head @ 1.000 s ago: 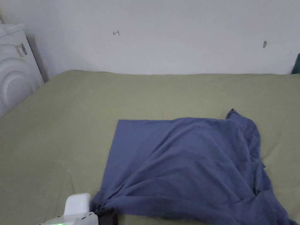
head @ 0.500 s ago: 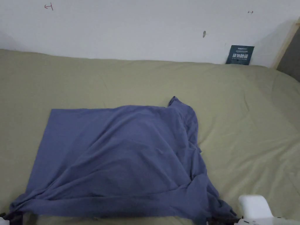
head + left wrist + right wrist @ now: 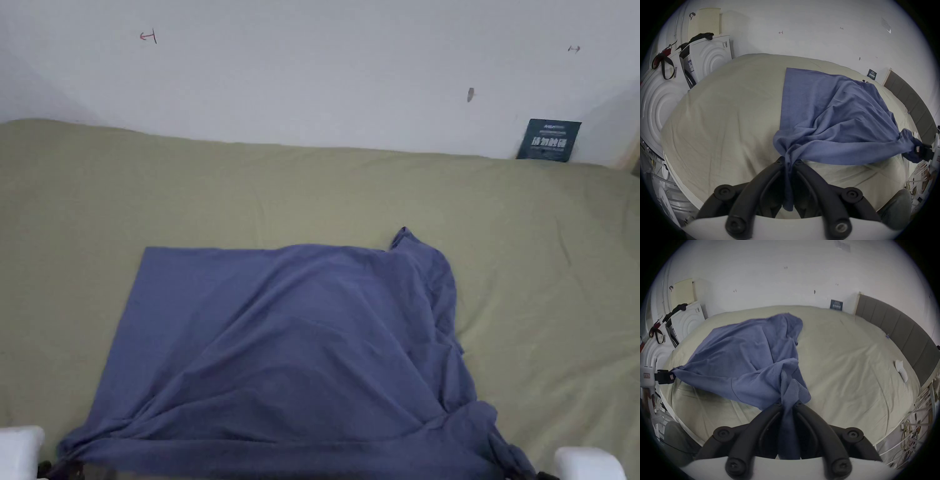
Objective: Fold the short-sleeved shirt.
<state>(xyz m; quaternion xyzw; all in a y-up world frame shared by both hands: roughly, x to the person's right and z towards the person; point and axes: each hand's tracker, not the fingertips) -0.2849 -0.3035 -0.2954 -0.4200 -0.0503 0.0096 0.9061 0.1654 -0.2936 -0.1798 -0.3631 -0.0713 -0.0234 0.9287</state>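
I have the blue short-sleeved shirt [image 3: 300, 350] spread on the bed [image 3: 187, 187], which wears an olive-green sheet. Its far edge lies flat on the sheet, while the near edge is lifted and pulled taut between my 2 grippers.

In the left gripper view, the left gripper [image 3: 790, 162] has both jaws pressed together on a bunched corner of the shirt [image 3: 834, 116], with a strip of cloth hanging down between them. In the right gripper view, the right gripper [image 3: 787, 404] is likewise clamped on the opposite near corner of the shirt [image 3: 745, 353], the fabric gathered into a twisted knot just above the jaw tips. From the head view I see the white housings of the left gripper [image 3: 47, 465] and right gripper [image 3: 544, 475] at the bottom corners.

A white sock [image 3: 901, 369] lies on the sheet near the grey headboard [image 3: 899, 331], well apart from the shirt. A white appliance [image 3: 709, 53] stands beside the bed's far left corner.
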